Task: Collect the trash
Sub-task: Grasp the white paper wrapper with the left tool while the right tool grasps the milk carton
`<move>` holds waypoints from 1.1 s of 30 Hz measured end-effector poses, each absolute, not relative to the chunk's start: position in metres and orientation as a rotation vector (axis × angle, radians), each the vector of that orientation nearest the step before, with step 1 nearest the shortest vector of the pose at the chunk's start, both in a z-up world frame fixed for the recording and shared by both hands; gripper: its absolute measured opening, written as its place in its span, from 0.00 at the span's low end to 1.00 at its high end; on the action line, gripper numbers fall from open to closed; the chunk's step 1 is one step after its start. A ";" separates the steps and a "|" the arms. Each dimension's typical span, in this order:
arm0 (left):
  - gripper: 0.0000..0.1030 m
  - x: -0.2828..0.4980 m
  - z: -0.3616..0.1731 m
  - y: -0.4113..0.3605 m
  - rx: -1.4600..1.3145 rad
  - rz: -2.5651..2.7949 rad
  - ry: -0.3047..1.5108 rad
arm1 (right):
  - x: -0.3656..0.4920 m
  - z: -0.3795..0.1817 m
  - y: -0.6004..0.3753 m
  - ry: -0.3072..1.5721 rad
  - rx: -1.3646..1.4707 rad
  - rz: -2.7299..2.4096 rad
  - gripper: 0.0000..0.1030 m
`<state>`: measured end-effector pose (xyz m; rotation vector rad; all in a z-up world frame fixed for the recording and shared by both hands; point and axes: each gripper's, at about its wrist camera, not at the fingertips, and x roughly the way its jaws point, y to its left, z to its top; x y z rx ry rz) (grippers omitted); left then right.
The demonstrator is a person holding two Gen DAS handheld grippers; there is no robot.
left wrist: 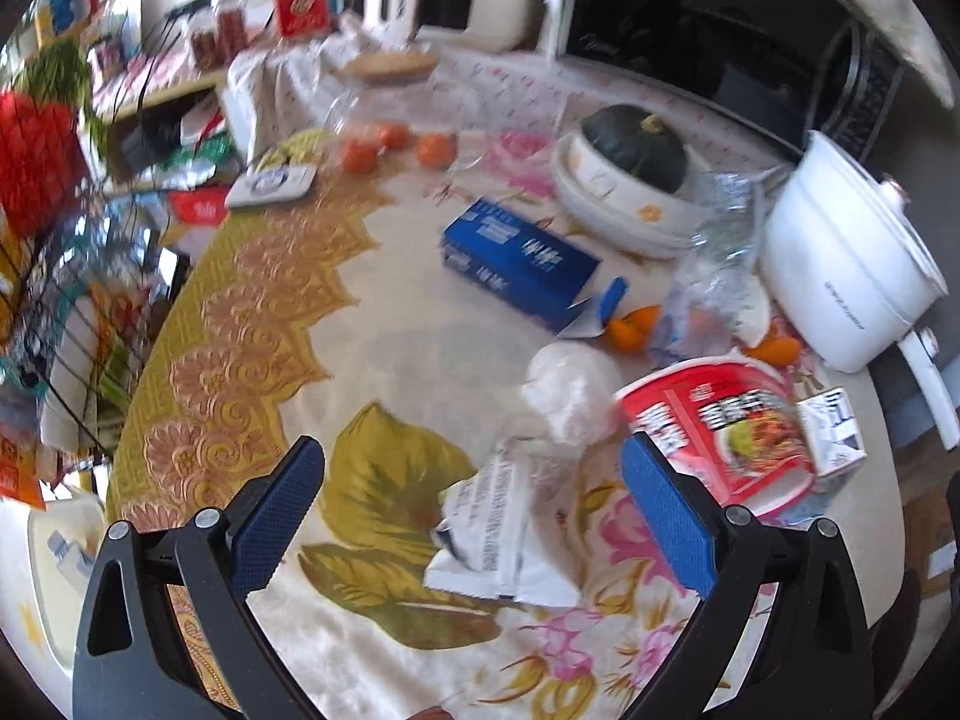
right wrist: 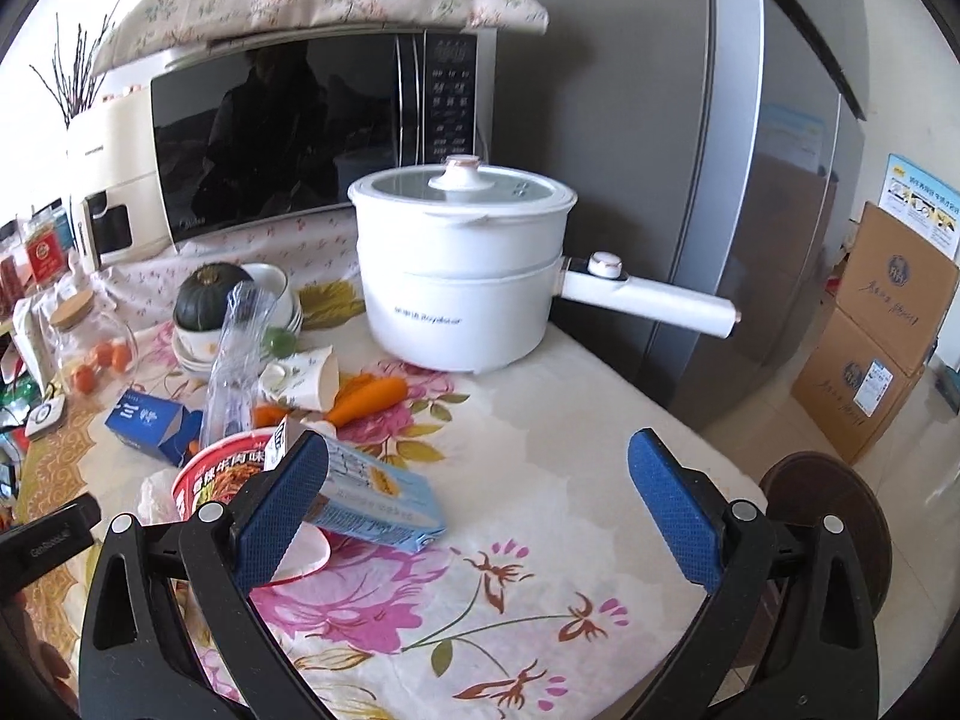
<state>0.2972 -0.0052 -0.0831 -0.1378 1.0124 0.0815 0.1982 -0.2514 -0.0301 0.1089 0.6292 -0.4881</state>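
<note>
Noodle cup [right wrist: 222, 468] (half behind finger)

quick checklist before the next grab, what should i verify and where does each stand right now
1. Left gripper open: ok, jaws spread wide.
2. Left target lined up: ok, the torn white wrapper lies between the fingers.
3. Right gripper open: ok.
4. Right target centred: not ok, the light blue carton sits against the left finger, off to one side.
5. Noodle cup clear of the carton: not ok, they crowd together.
6. Bin location: cannot tell, none in view.
</note>
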 end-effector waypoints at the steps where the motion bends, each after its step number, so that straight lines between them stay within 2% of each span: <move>1: 0.94 0.297 -0.087 -0.003 -0.152 0.081 1.033 | 0.200 -0.031 -0.250 0.633 0.111 -0.486 0.93; 7: 0.94 0.297 -0.118 0.000 -0.192 0.014 1.161 | 0.205 -0.038 -0.253 0.670 0.189 -0.393 0.93; 19: 0.92 0.304 -0.149 -0.033 -0.056 -0.034 1.205 | 0.210 -0.050 -0.279 0.742 0.373 -0.315 0.93; 20: 0.89 0.304 -0.153 -0.033 -0.059 -0.042 1.217 | 0.210 -0.051 -0.286 0.751 0.403 -0.314 0.93; 21: 0.72 0.304 -0.157 -0.033 -0.072 -0.053 1.234 | 0.210 -0.053 -0.294 0.759 0.435 -0.313 0.93; 23: 0.69 0.301 -0.155 -0.034 -0.050 -0.047 1.207 | 0.208 -0.057 -0.309 0.771 0.494 -0.307 0.93; 24: 0.63 0.301 -0.155 -0.034 -0.062 -0.067 1.214 | 0.208 -0.059 -0.316 0.778 0.516 -0.304 0.93; 26: 0.59 0.299 -0.154 -0.032 -0.069 -0.080 1.211 | 0.207 -0.063 -0.327 0.792 0.551 -0.301 0.93; 27: 0.53 0.298 -0.153 -0.030 -0.077 -0.087 1.206 | 0.206 -0.064 -0.331 0.797 0.561 -0.299 0.93; 28: 0.52 0.299 -0.152 -0.028 -0.085 -0.093 1.207 | 0.206 -0.066 -0.335 0.805 0.566 -0.290 0.93; 33: 0.43 0.296 -0.139 -0.013 -0.164 -0.139 1.196 | 0.218 -0.072 -0.327 0.866 0.422 -0.166 0.93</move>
